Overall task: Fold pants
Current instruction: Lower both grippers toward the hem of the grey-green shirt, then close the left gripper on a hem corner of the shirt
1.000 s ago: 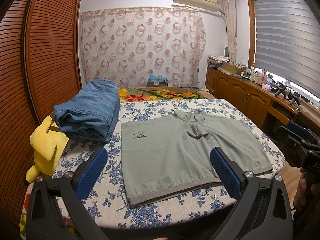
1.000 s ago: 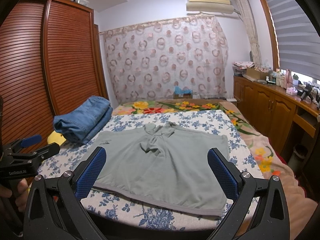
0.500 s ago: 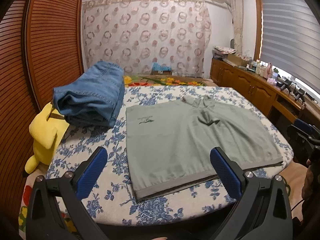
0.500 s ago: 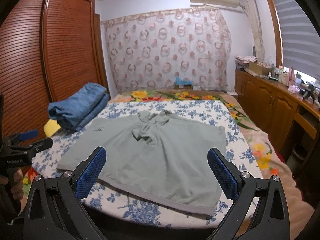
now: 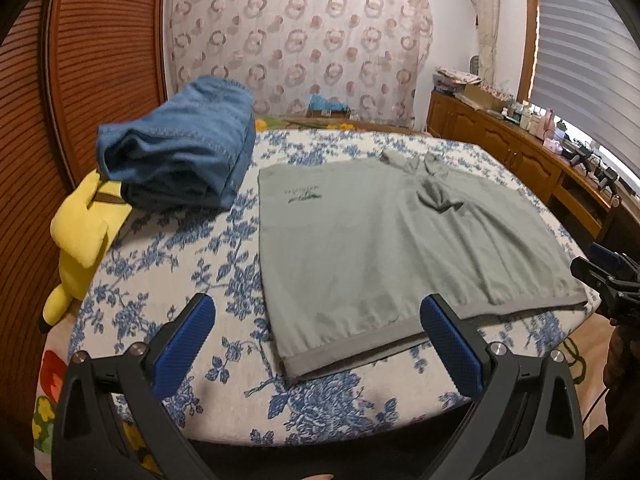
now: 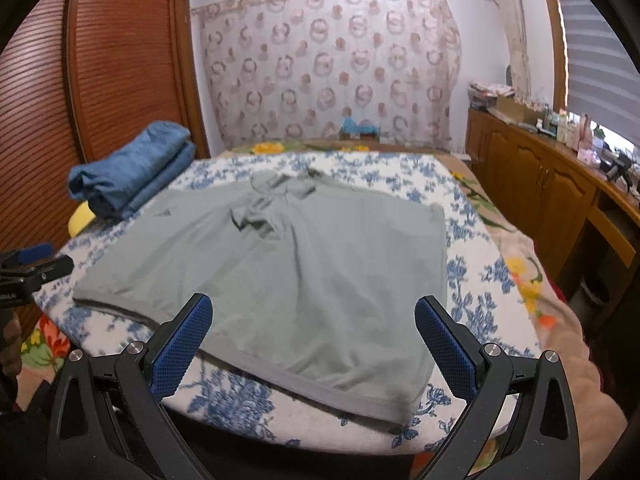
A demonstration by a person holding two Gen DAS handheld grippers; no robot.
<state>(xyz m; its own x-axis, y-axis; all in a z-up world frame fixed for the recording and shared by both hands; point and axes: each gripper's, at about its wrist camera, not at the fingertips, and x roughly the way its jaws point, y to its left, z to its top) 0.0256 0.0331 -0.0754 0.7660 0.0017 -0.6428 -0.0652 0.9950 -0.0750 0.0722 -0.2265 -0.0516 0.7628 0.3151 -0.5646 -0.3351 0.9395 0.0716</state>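
Note:
A grey-green garment (image 5: 384, 240) (image 6: 296, 272) lies spread flat on the blue-flowered bedspread (image 5: 168, 264) (image 6: 472, 280), its banded hem toward me. It has a collar at the far end and a small dark logo. My left gripper (image 5: 316, 340) stands open over the hem's left corner, nothing between its blue pads. My right gripper (image 6: 312, 340) is open too, hovering above the hem's right part. Folded blue jeans (image 5: 180, 148) (image 6: 128, 168) rest at the far left of the bed.
A yellow plush toy (image 5: 80, 232) lies by the jeans at the bed's left edge. Wooden louvred wardrobe doors (image 5: 80, 60) stand to the left. Wooden cabinets (image 6: 536, 184) with clutter on top run along the right wall.
Both grippers have moved forward and tilted down toward the garment's hem, which now looks larger and nearer. Both stay open; the garment and the jeans have not moved.

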